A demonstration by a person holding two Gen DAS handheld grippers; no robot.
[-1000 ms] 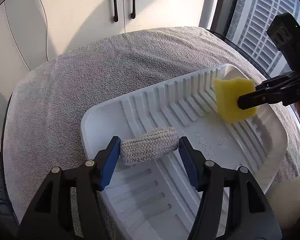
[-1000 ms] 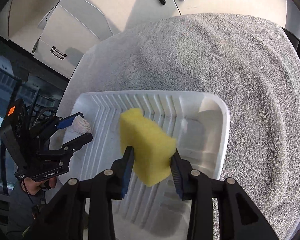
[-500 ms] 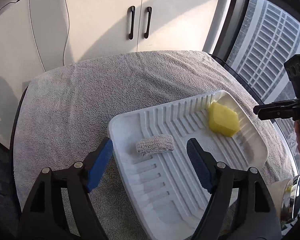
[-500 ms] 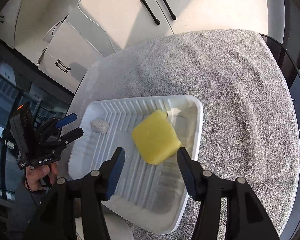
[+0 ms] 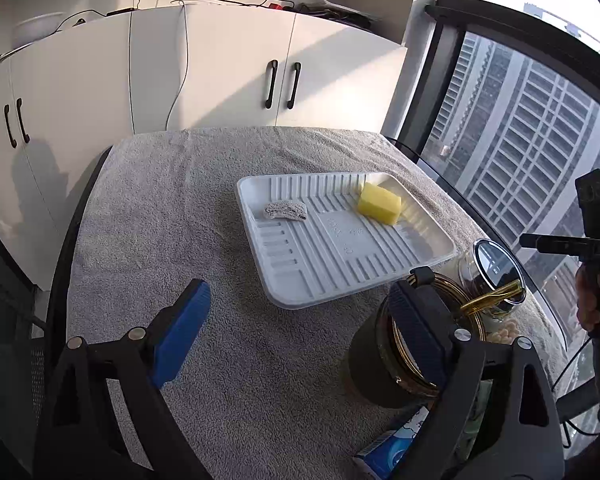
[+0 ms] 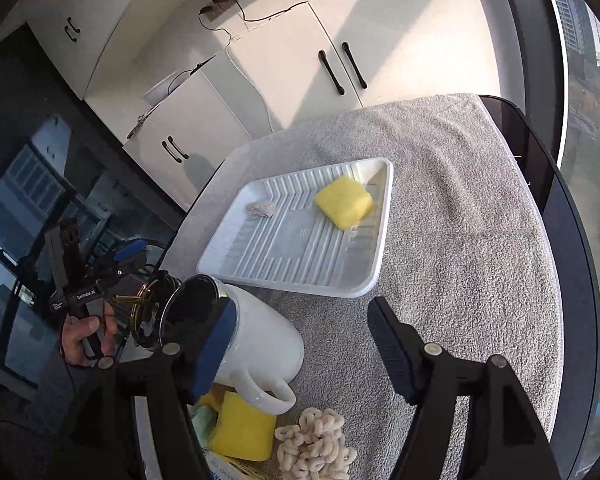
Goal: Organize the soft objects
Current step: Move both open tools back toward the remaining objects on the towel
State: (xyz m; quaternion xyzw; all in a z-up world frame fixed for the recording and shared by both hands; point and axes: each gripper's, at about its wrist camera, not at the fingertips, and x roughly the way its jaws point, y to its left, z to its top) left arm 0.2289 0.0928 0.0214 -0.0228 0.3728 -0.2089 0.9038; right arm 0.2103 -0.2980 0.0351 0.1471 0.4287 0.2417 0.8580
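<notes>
Right gripper [image 6: 300, 344] over grey towel [image 6: 460, 240], jaws just opened wider, nothing between. White tray [image 6: 376, 276] ahead, holding yellow sponge [image 6: 344, 202] near far right corner and small grey pad [image 6: 261, 209] at far left. White mug [image 6: 260, 340] on its side by left finger; second sponge [image 6: 242, 430] and cream knit piece [image 6: 314, 446] at bottom; left gripper [image 6: 122, 256] in hand [image 6: 85, 336] at left edge.

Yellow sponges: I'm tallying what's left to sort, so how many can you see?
2. One sponge lies in the tray, at its far right. A second sponge sits near the camera beside the mug, partly hidden; more may be out of sight there.
</notes>
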